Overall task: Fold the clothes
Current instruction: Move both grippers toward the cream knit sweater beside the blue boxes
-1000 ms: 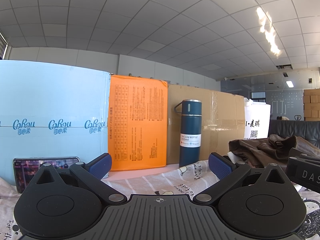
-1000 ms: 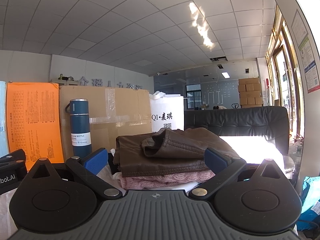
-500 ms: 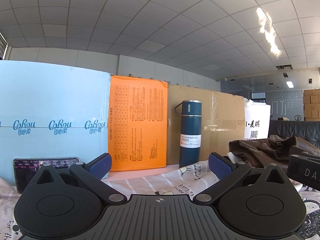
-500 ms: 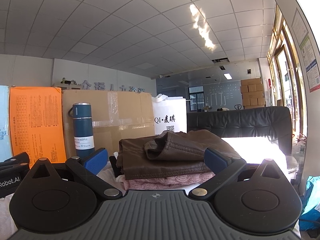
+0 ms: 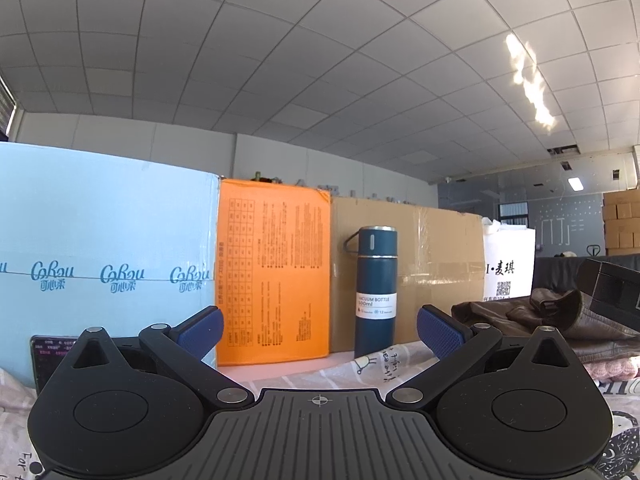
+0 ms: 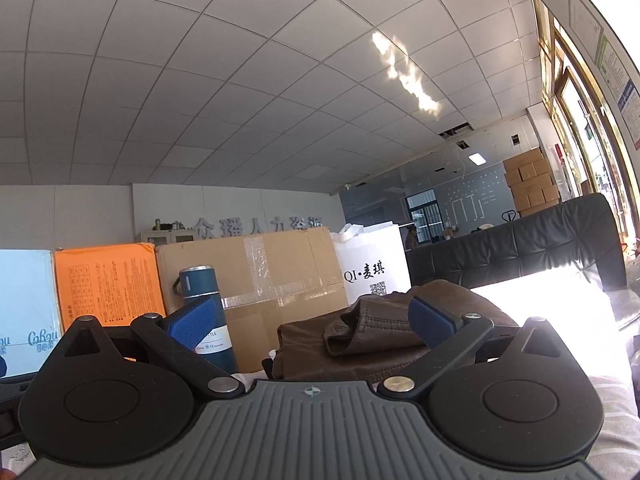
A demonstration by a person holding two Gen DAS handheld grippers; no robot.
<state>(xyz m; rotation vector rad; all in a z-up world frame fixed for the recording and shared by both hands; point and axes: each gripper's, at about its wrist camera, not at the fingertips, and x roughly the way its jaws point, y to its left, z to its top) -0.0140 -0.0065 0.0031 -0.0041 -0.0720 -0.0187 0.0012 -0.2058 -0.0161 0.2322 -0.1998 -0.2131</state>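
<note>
While both sets of fingers stand spread wide with nothing between the pads, I log no grasp on either side. My left gripper point(image 5: 319, 326) hangs level over a printed cloth point(image 5: 372, 364) spread on the table, framing a dark blue vacuum bottle point(image 5: 376, 292).

My right gripper point(image 6: 308, 324) is what changed: against half a second ago its view has tipped up and swung, so more ceiling shows and the bottle point(image 6: 206, 316) now sits behind its left pad point(image 6: 192, 322), where before it stood clear of it. The brown garment point(image 6: 360, 340) on the stack, then well ahead, now fills the gap between the pads. I read that as the right side lifting and closing on the pile to take the next piece; folding proper looks not yet begun.

The left view has barely shifted, though the dark body of the right gripper point(image 5: 612, 292) sits higher at its right edge.

View differences:
- Left only: a pink knit point(image 5: 608, 368) under the brown garment point(image 5: 560, 320), and a phone point(image 5: 50, 350) leaning on the pale blue carton point(image 5: 108, 248).
- Right only: a black sofa point(image 6: 520, 256), bright glare behind the pile, windows at right.
- Both: orange carton point(image 5: 274, 276), brown cardboard box point(image 6: 276, 272), white bag point(image 6: 372, 268).
</note>
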